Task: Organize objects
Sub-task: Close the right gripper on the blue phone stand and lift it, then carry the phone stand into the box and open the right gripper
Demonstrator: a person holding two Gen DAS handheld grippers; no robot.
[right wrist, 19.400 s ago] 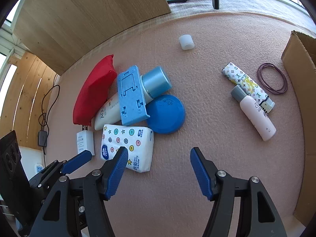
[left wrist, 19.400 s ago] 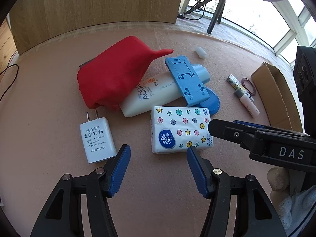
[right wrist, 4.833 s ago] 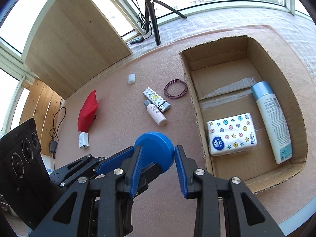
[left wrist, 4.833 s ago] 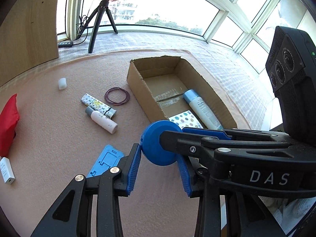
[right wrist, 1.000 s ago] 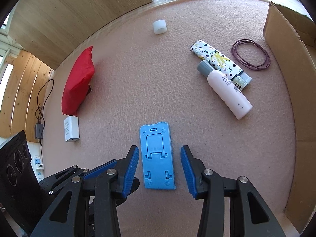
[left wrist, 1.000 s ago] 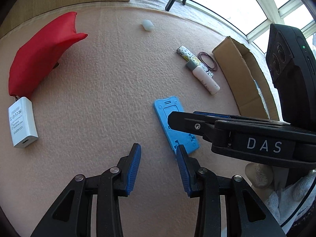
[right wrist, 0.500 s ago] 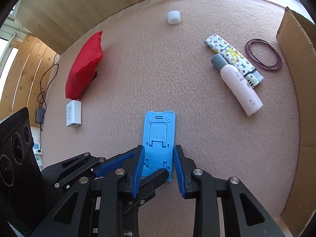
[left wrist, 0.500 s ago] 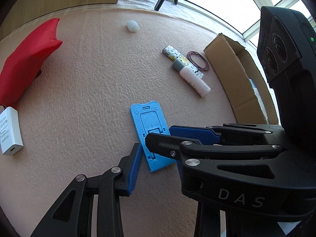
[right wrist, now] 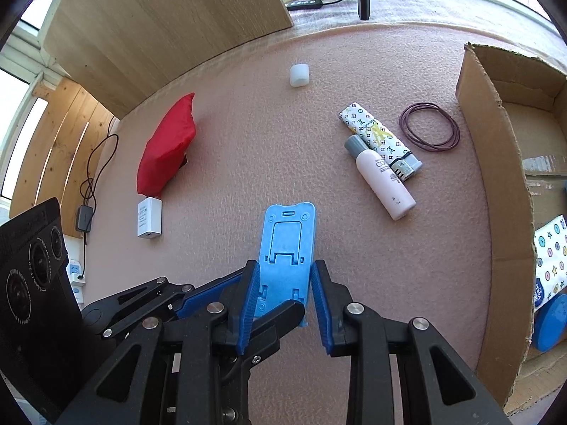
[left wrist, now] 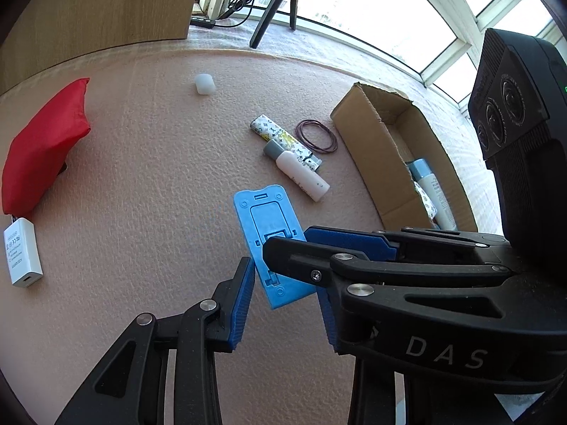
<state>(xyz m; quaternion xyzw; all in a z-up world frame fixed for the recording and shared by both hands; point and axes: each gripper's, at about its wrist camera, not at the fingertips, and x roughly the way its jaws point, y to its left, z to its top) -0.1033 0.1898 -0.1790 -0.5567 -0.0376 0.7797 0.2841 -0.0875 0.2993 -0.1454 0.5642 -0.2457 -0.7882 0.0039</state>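
A: What is lying out?

B: A flat blue phone stand (right wrist: 287, 248) is resting between closed blue jaws. A pink bottle (right wrist: 382, 184) is lying touching a patterned tube (right wrist: 377, 138), near purple bands (right wrist: 429, 126).

A: Anything else?

B: A red pouch (right wrist: 166, 148) is sitting beside a white charger (right wrist: 149, 216). A tissue pack (right wrist: 549, 258) is lying inside the cardboard box (right wrist: 496, 184).

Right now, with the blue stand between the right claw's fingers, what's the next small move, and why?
Probably lift the blue phone stand a little with the right claw, then carry it toward the cardboard box. Its fingers sit against both long edges of the stand, the left claw is alongside, and the box already holds the tissue pack and blue lid.
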